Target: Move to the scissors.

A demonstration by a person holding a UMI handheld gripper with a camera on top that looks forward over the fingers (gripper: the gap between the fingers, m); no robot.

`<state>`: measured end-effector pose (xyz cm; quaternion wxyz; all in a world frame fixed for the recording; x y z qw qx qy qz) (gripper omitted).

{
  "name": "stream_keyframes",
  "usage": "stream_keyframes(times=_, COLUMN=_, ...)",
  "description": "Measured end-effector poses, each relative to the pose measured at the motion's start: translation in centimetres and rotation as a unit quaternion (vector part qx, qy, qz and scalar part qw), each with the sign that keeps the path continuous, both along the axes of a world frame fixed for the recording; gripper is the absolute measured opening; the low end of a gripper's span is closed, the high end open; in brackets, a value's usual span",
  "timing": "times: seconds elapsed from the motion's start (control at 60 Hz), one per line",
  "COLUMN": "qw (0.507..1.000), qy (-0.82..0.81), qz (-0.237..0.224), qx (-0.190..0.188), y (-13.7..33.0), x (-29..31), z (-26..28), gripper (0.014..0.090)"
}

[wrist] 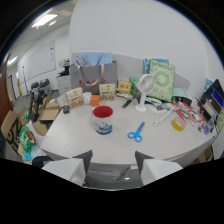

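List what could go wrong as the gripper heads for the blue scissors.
1. The red-rimmed cup stands just beside the blue scissors; a drifting approach could knock it.
2. The scissors lie flat on the table, so the open gripper may scrape the surface if it comes in too low.
3. The white desk fan and the yellow tape roll lie beyond; overshooting might hit them.

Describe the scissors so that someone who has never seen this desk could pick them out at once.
Start at the white table and find the red-rimmed white bucket near its middle. The scissors lie flat on the tabletop just beside the bucket, in front of the small white fan, well beyond the open tool. They are the only bright blue-handled thing lying on that bare stretch.
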<state>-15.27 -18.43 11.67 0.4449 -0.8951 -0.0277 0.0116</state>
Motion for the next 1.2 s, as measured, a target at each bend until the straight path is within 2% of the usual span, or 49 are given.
stream_keyframes(times=0.267, qw=1.0, qy=0.001, qz=-0.003, qx=-0.002, y=0.0, x=1.1, z=-0.6, gripper=0.084)
stream_keyframes(times=0.617, qw=1.0, qy=-0.001, qz=-0.021, qx=-0.02, y=0.9, x=7.4, z=-3.2, gripper=0.0837)
stream_keyframes(times=1.2, qw=0.999, qy=0.01, qz=0.0, qx=-0.041, y=13.1, x=11.6, z=-9.0, gripper=0.0834)
